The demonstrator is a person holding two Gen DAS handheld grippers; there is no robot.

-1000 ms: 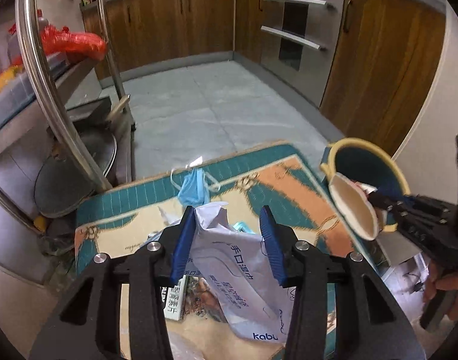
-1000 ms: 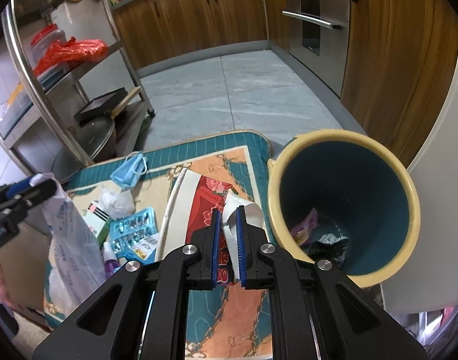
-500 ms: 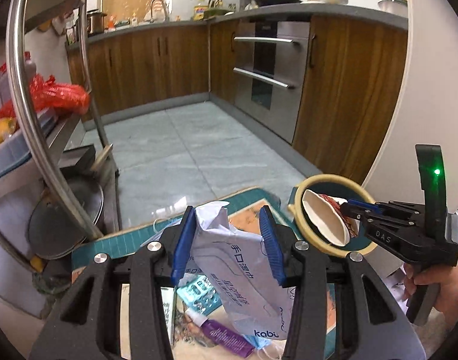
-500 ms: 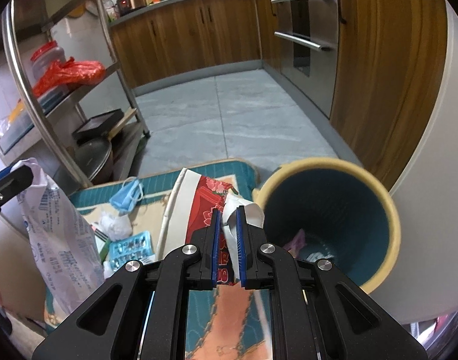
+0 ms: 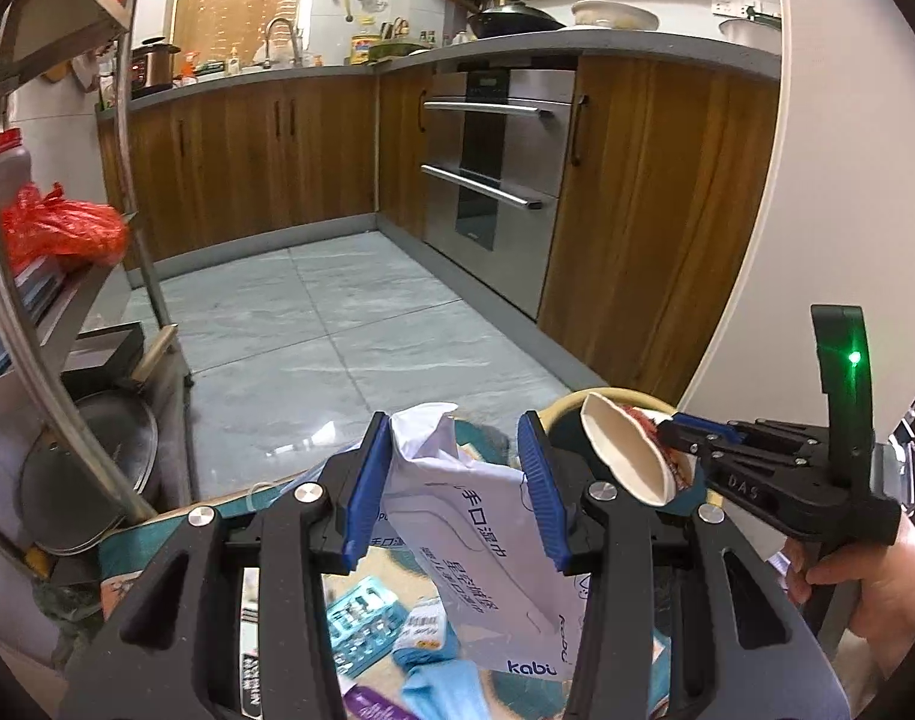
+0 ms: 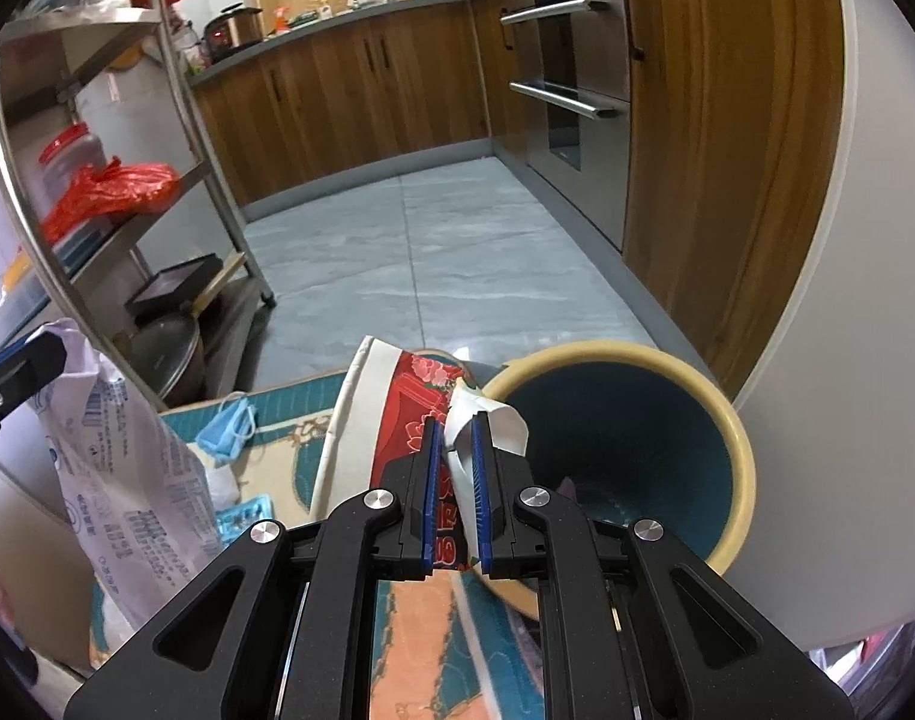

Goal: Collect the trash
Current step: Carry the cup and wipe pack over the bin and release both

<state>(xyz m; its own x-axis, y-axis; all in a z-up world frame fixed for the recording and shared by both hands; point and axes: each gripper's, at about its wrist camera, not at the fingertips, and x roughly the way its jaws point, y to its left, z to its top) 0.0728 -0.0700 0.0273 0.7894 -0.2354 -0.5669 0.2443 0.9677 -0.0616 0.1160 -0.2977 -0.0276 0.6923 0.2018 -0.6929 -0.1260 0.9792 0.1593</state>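
Kitchen floor w/ patterned mat (image 6: 289,438): left hand-held gripper (image 5: 460,480) pinches white wipes pack (image 5: 487,552); right hand-held gripper (image 6: 456,468) clamps paper cup (image 6: 391,414) beside bin (image 6: 685,372).

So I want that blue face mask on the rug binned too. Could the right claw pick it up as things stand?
Probably not yet. The right claw is shut on a red paper bowl beside the bin, so it has no free jaws. The face mask itself lies uncovered on the rug.
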